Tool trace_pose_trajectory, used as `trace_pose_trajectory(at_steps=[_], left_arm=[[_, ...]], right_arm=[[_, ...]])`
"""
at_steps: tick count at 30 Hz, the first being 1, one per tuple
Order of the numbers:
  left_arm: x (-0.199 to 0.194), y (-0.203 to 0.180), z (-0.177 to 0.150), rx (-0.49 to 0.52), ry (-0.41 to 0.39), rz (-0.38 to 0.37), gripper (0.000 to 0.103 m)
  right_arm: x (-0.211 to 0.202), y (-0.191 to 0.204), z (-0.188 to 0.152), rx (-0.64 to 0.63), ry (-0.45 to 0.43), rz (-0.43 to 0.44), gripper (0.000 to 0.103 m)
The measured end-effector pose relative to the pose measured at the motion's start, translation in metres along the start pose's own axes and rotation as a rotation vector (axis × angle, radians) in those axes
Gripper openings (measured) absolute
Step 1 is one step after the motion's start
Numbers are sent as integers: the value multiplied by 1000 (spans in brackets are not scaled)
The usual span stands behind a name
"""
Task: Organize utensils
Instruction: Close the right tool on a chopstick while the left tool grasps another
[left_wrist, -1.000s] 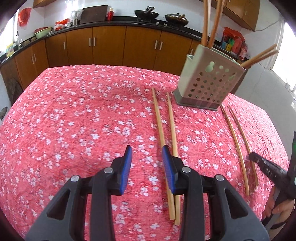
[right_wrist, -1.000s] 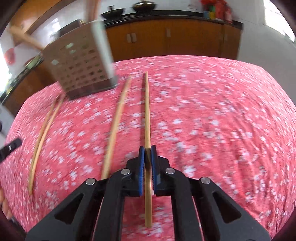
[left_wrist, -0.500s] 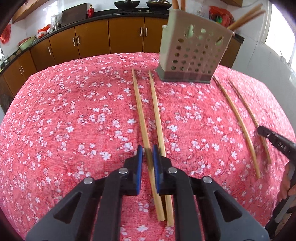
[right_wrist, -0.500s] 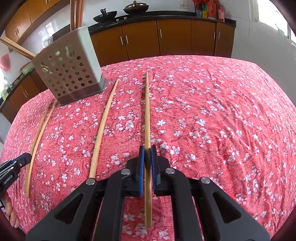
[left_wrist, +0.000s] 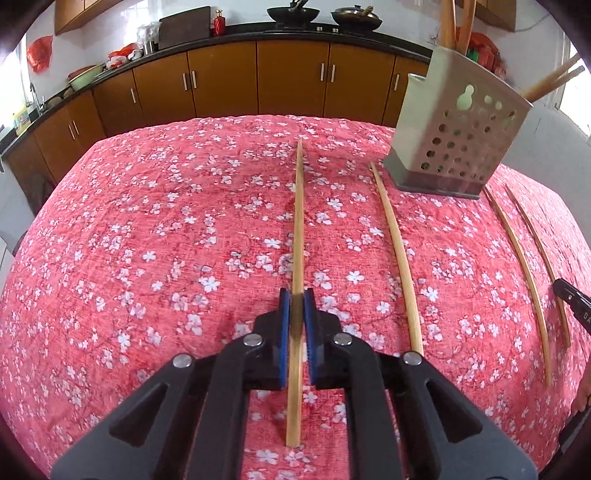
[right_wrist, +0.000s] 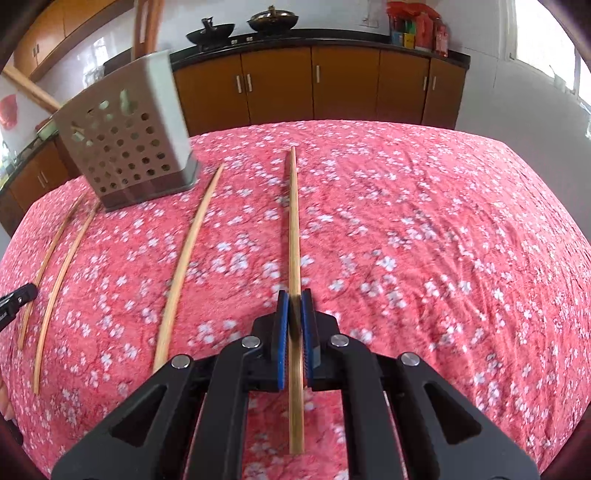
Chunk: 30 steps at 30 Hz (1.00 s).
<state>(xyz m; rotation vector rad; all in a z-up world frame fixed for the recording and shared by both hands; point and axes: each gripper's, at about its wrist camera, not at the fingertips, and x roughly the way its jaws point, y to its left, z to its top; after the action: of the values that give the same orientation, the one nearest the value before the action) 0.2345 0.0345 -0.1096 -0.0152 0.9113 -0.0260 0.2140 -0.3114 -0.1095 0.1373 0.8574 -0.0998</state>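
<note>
My left gripper (left_wrist: 296, 295) is shut on a wooden chopstick (left_wrist: 299, 221) that points away along the fingers, above the red floral tablecloth (left_wrist: 147, 240). Its mate (left_wrist: 397, 251) lies on the cloth to the right. My right gripper (right_wrist: 294, 297) is shut on another chopstick (right_wrist: 293, 221). A second chopstick (right_wrist: 188, 258) lies to its left. The grey perforated utensil holder (left_wrist: 458, 144) stands at the far right in the left wrist view and holds several chopsticks. It stands at the far left in the right wrist view (right_wrist: 129, 147).
A pair of chopsticks (left_wrist: 521, 266) lies right of the holder, the same ones my right gripper works. The left-hand pair (right_wrist: 55, 273) shows in the right wrist view. Brown kitchen cabinets (left_wrist: 258, 81) run behind the table.
My left gripper moved onto the left chopstick, closed on it and lifted it apart from its mate. My right gripper kept its hold on its chopstick and rose slightly.
</note>
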Motion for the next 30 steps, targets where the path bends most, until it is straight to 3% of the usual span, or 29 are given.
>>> trace_pose_trajectory(at_steps=[30], left_arm=[[-11,8,-5,-61,-19,-38,11]], right_arm=[[0,1,-1,2,-1,-3,9]])
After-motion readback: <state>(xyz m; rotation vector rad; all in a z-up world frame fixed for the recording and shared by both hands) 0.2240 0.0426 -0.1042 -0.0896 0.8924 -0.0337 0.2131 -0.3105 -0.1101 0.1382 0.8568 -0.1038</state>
